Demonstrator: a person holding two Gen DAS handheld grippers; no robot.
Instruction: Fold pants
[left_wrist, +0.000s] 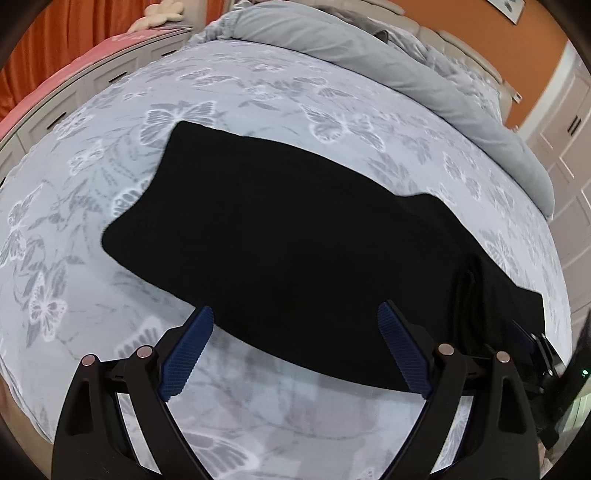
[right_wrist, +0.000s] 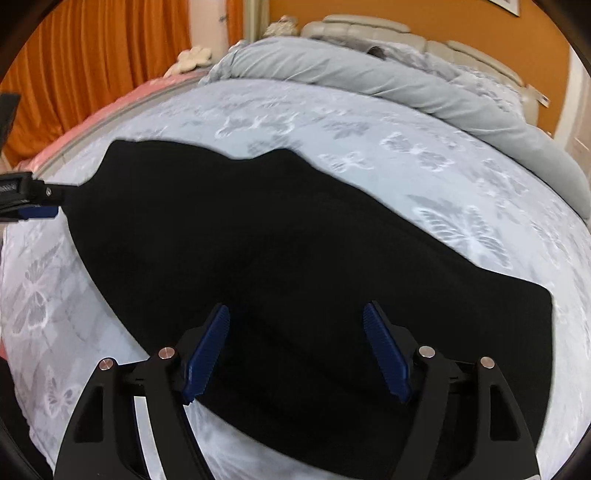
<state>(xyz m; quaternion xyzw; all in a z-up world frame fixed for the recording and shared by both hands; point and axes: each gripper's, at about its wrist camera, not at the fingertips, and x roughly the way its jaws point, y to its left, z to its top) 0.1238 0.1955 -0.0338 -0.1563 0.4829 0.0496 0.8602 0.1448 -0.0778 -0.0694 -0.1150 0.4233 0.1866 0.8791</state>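
Black pants (left_wrist: 280, 236) lie flat on a bed with a grey butterfly-print sheet (left_wrist: 92, 206). They look folded lengthwise, with one layer over another toward the right. My left gripper (left_wrist: 295, 314) is open, its blue pads spread over the near edge of the pants, holding nothing. My right gripper (right_wrist: 295, 314) is open above the wide end of the pants (right_wrist: 295, 251), holding nothing. The right gripper also shows at the right edge of the left wrist view (left_wrist: 535, 343). The left gripper shows at the left edge of the right wrist view (right_wrist: 33, 206), beside the narrow end.
A rolled grey duvet (left_wrist: 388, 70) lies across the far side of the bed, before a beige headboard (right_wrist: 354, 26). Orange curtains (right_wrist: 92, 55) hang at the left. White cupboards (left_wrist: 569, 155) stand at the right. A pink surface (left_wrist: 55, 74) borders the bed's left.
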